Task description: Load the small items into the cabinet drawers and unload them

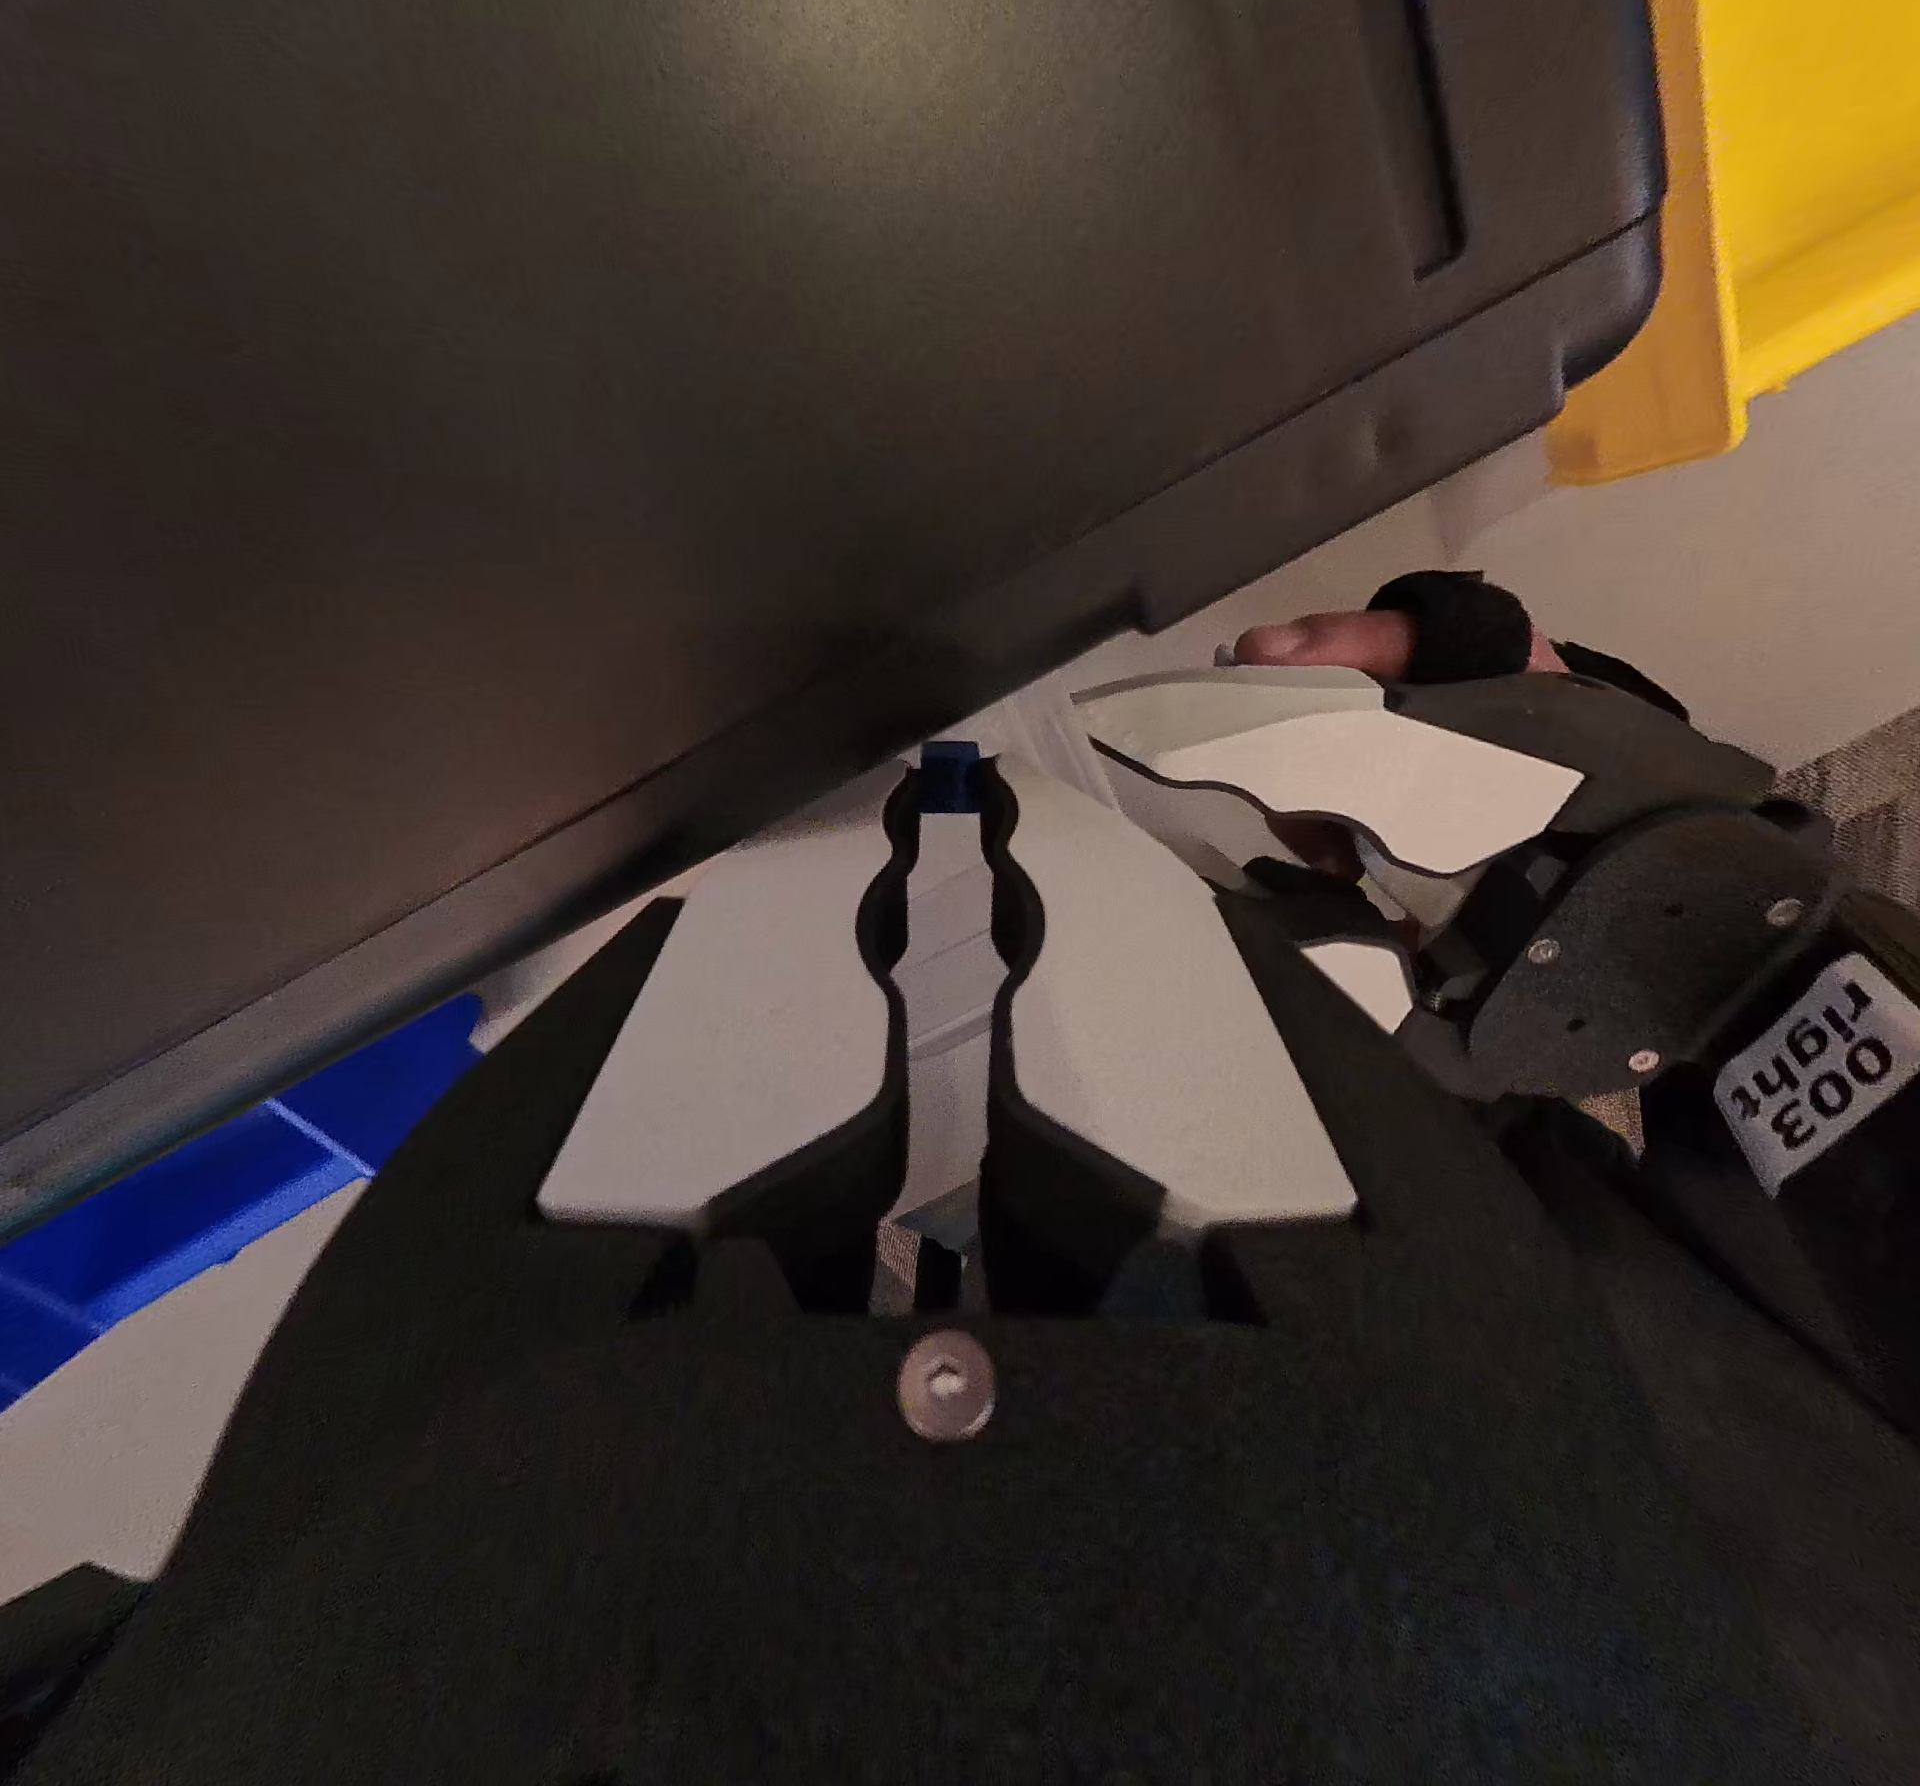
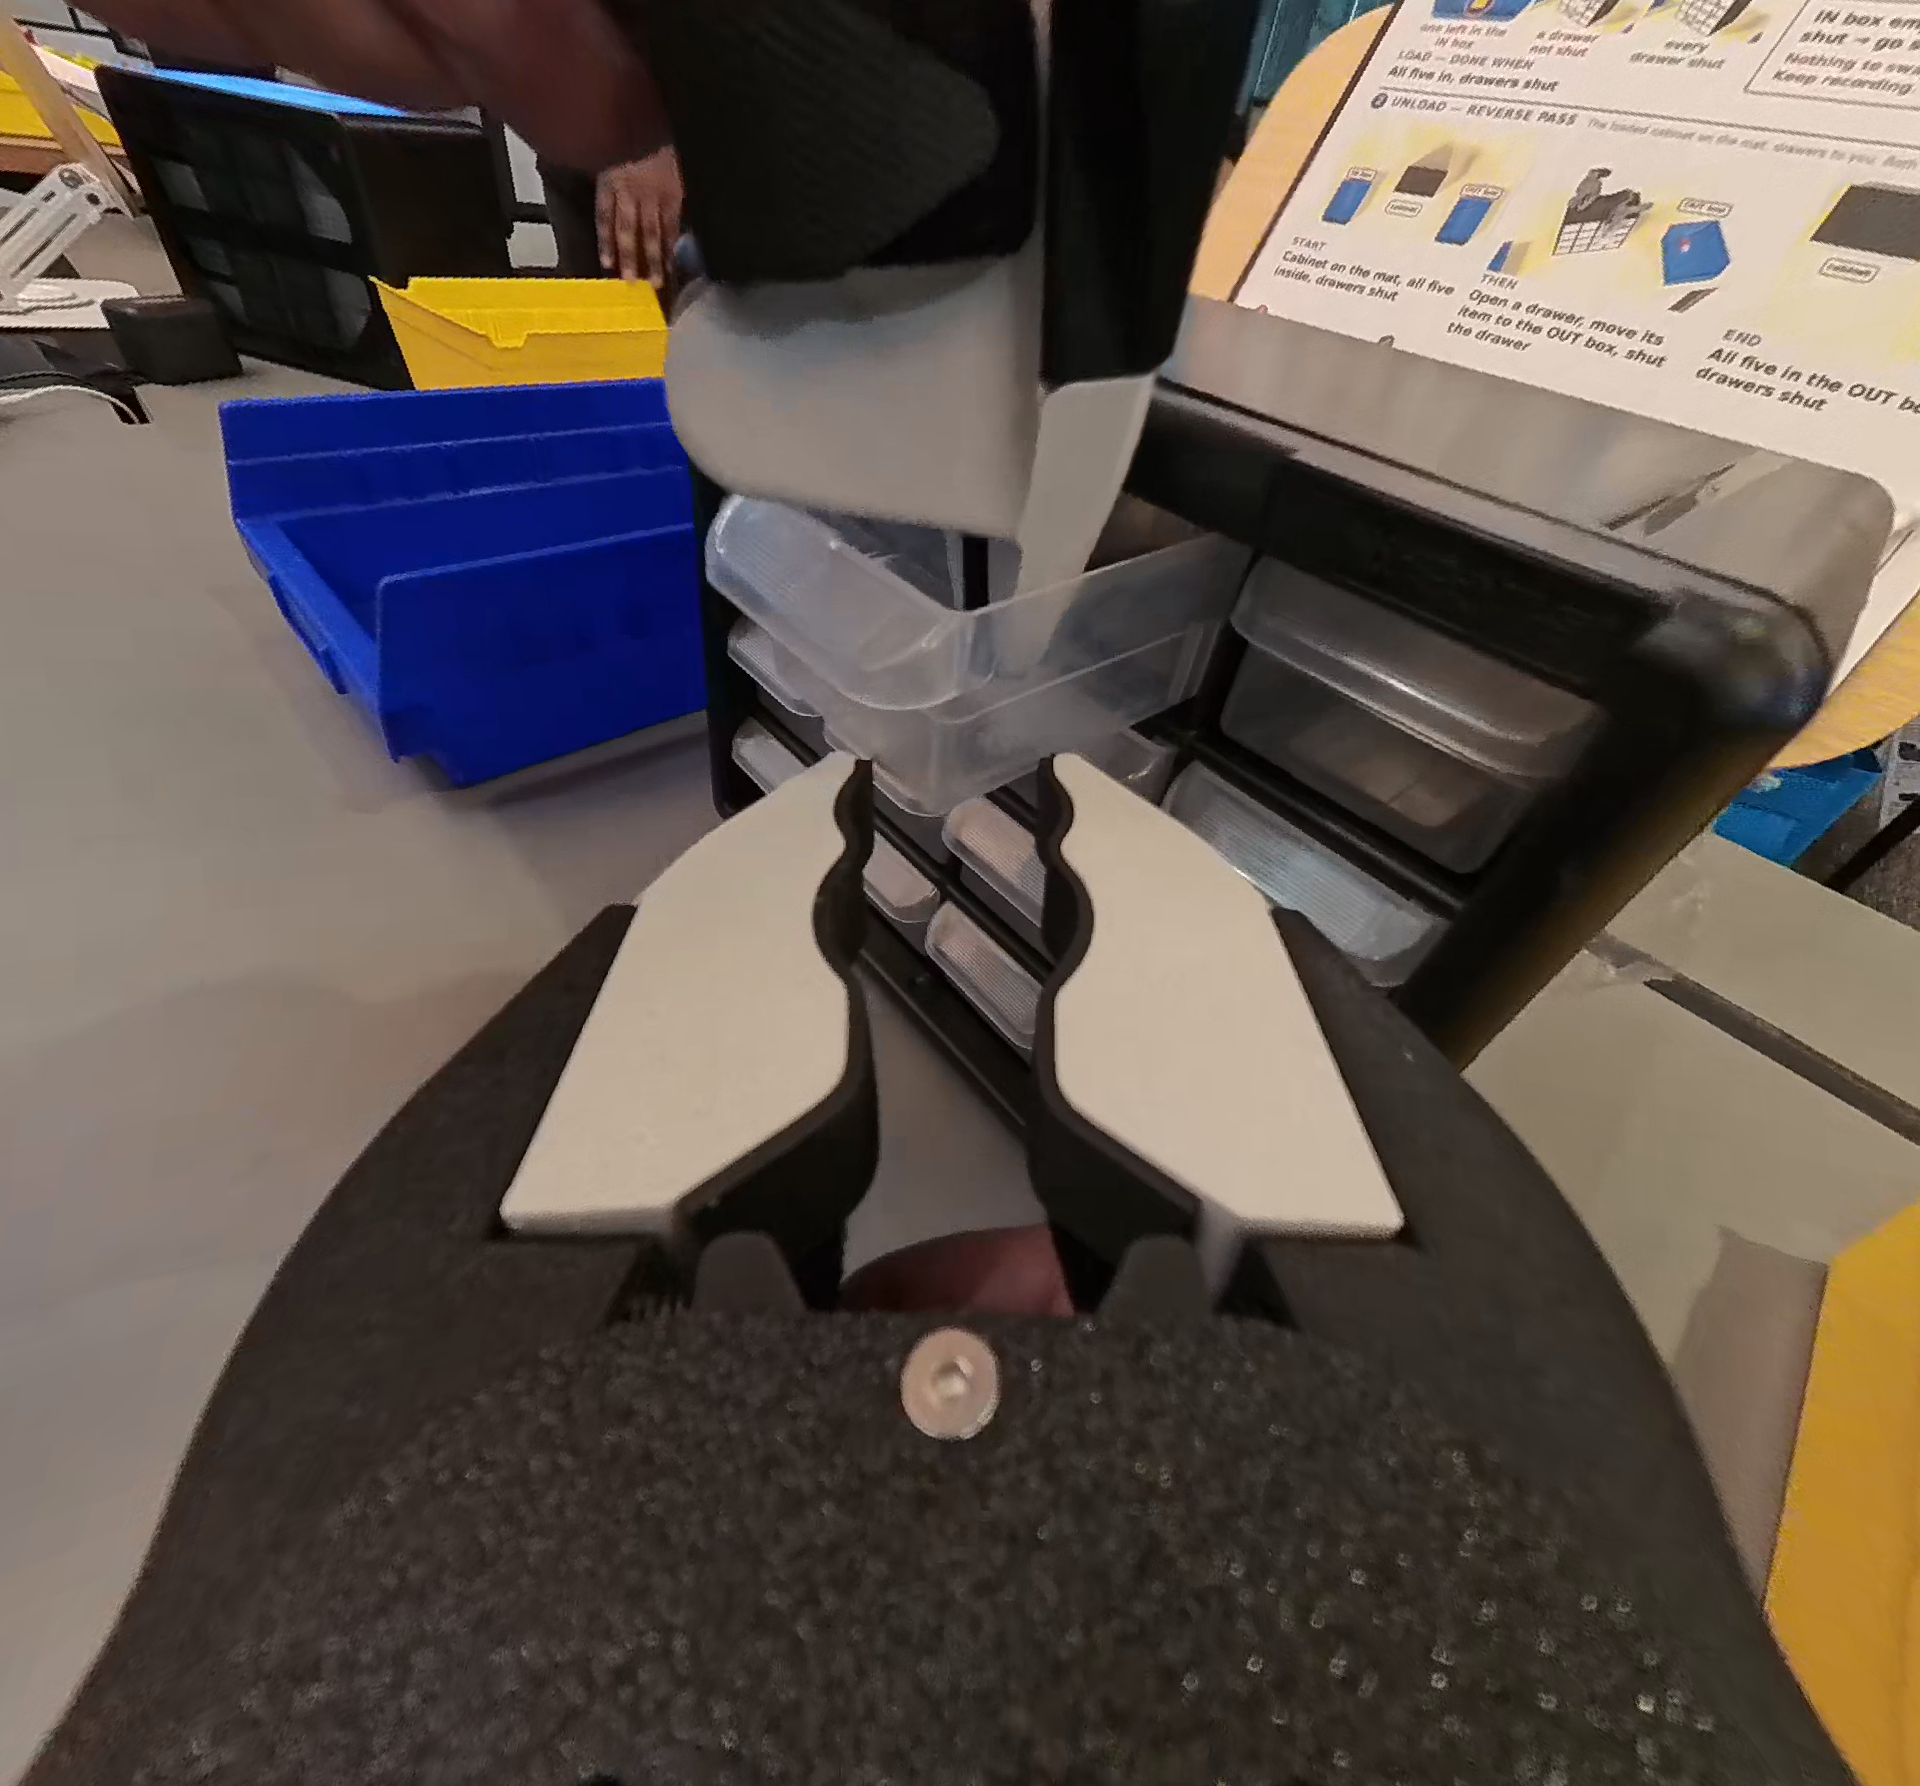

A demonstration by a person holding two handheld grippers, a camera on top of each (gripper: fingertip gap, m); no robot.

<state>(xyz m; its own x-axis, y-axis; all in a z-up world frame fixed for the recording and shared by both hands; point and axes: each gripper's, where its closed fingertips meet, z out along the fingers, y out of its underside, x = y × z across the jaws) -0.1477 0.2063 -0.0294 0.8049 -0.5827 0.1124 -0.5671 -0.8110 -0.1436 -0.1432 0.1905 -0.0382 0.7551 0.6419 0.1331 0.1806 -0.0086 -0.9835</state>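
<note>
While the left tongs (image 1: 948,786) pinch a small blue block (image 1: 951,778) beside the black plastic drawer cabinet (image 1: 727,282), its tips hang over the pulled-out clear plastic drawer (image 2: 966,656). The right tongs (image 2: 951,780) sit just under that drawer, their jaws parted and holding nothing. To do this well, I would lower the block inside the drawer's walls before letting go, then press the front squarely home. A blue plastic bin (image 2: 468,573) waits on the grey surface (image 2: 208,853).
</note>
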